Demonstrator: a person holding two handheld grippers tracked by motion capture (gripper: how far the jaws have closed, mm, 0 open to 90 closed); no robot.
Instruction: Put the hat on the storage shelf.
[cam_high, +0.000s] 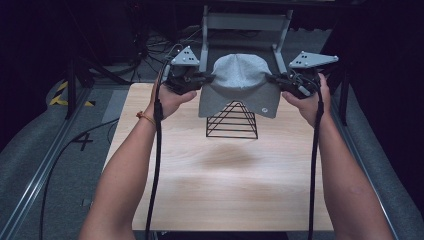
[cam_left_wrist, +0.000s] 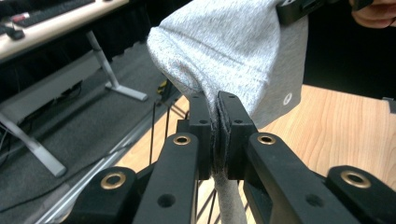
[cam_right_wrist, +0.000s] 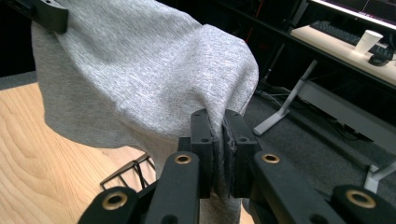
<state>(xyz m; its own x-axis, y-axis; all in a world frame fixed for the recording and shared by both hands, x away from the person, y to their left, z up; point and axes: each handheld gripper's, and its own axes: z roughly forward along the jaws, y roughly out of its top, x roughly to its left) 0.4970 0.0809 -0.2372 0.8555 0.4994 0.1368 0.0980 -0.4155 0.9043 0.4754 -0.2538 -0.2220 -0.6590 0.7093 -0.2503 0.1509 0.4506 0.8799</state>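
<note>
Your left hand-held gripper (cam_high: 207, 78) pinches the grey beanie (cam_high: 240, 82) at its 9 o'clock edge; your right hand-held gripper (cam_high: 274, 79) pinches at 3 o'clock, above the wire stand (cam_high: 232, 122).

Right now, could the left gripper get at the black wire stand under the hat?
Probably not as things stand: the left gripper is shut on the grey beanie, which hangs in front of the upper part of the wire stand. It would have to let go first.

High view overhead; gripper views close, sharing grey hat (cam_high: 240, 82)
</note>
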